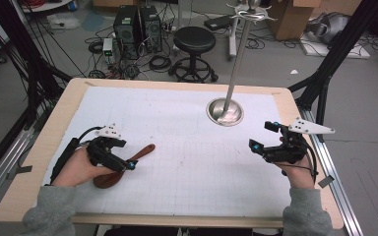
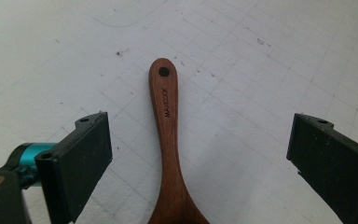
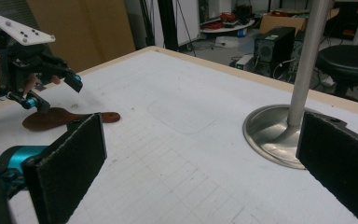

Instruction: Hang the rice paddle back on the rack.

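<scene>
While the left tool [image 1: 128,164] hangs right over the wooden spoon [image 1: 123,168], nothing has actually been picked up yet, so this looks like the approach-and-line-up step before a grab. That spoon lies flat on the white gridded surface [image 1: 187,147] at the person's near-left, bowl end toward the person and handle pointing out toward the middle. From the left gripper view the handle [image 2: 164,100] runs straight up the gap, with the jaws spread wide on either side and touching nothing. Over on the other side, the right tool [image 1: 266,135] is held off the surface near the right edge, also spread open and empty, with the metal stand [image 1: 225,111] just ahead of it; its round base sits on the surface and its pole goes straight up. Next move is probably pretty simple: drop the left tool down until the pads straddle the neck of the spoon, then squeeze. The handle is thin and lying flat, so it'd need to get low and stay centred or the pads will just skate off the wood.
</scene>
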`<action>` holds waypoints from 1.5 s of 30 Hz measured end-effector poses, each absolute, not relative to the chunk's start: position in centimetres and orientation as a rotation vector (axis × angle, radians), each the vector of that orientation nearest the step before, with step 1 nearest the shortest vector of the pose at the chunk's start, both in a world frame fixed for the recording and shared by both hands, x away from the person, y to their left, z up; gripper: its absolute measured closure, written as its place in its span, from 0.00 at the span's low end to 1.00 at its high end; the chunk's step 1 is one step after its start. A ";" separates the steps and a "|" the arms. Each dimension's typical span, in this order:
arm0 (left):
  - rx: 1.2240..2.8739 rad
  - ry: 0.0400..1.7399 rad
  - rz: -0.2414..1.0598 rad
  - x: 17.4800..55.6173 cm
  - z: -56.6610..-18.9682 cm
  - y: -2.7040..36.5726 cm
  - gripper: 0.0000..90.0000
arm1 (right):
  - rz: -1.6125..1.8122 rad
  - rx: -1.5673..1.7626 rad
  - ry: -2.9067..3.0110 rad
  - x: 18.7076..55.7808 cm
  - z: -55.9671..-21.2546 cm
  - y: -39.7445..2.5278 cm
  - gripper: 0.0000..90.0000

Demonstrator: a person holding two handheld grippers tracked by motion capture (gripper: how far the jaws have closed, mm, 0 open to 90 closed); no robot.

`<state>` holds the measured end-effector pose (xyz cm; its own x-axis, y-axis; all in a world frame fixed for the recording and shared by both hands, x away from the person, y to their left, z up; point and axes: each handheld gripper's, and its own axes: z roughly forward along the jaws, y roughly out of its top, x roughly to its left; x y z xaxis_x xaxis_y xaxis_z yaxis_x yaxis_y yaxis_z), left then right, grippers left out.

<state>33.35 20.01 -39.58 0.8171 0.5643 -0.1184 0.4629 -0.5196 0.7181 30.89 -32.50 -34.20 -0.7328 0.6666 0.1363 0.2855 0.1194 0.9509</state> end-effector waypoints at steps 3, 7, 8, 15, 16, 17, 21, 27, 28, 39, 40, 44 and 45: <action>2.221 0.759 0.168 33.6 -39.7 19.9 0.10 | 1.648 0.937 2.075 30.8 -34.2 -32.6 0.00; 2.243 0.764 0.162 33.8 -40.1 19.7 0.11 | 1.647 0.935 2.077 30.7 -34.1 -32.6 0.00; 2.249 0.765 0.159 33.9 -40.2 19.7 0.11 | 1.647 0.933 2.076 30.6 -34.1 -32.6 0.00; 2.293 0.785 0.142 34.4 -41.1 19.1 0.15 | 1.646 0.928 2.082 30.6 -34.1 -32.5 0.00; 2.305 0.786 0.140 34.4 -41.2 19.0 0.17 | 1.647 0.928 2.082 30.6 -34.1 -32.5 0.00; 2.321 0.776 0.143 34.4 -41.4 19.0 0.20 | 1.646 0.929 2.082 30.6 -34.1 -32.5 0.00; 2.355 0.754 0.139 34.5 -41.7 18.7 0.25 | 1.644 0.921 2.087 30.6 -34.2 -32.4 0.00; 2.365 0.796 0.155 34.7 -42.0 18.7 0.30 | 1.649 0.925 2.087 30.6 -34.2 -32.4 0.00; 2.370 0.794 0.160 34.8 -42.0 18.8 0.32 | 1.647 0.925 2.086 30.6 -34.2 -32.5 0.00; 2.405 0.808 0.154 35.1 -42.4 18.7 0.40 | 1.648 0.932 2.084 30.6 -34.2 -32.6 0.00; 2.411 0.807 0.159 35.1 -42.3 18.7 0.41 | 1.648 0.933 2.082 30.6 -34.2 -32.6 0.00; 2.433 0.815 0.159 35.1 -42.2 18.5 0.45 | 1.647 0.933 2.082 30.6 -34.2 -32.7 0.00; 2.439 0.815 0.172 35.0 -42.2 18.5 0.47 | 1.647 0.933 2.082 30.6 -34.2 -32.7 0.00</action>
<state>35.01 18.46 -42.16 0.8074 0.5877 -0.0525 0.5163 -0.6607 0.5449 30.58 -32.65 -34.23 -0.7328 0.6660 0.1396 0.2889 0.1188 0.9499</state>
